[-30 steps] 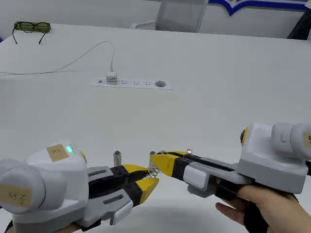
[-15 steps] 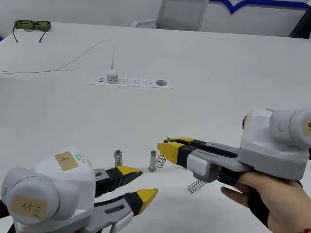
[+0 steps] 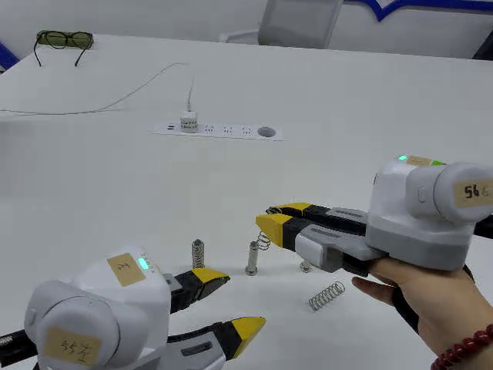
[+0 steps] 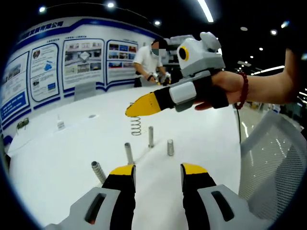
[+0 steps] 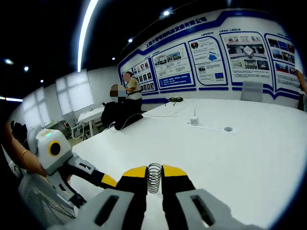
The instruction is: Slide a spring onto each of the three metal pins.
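Pinching one of three springs (image 5: pixel 154 177), the right claw (image 3: pixel 268 220) hovers near three pins (image 3: pixel 253 258); left claw (image 3: pixel 243 299) wide.

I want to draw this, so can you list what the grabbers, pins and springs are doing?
Left gripper: yellow-tipped, open, holding nothing
Right gripper: shut on a small coiled metal spring
Finished pin: one upright grey metal pin wearing a spring
Bare pins: two, upright
Loose spring: lying on the white table
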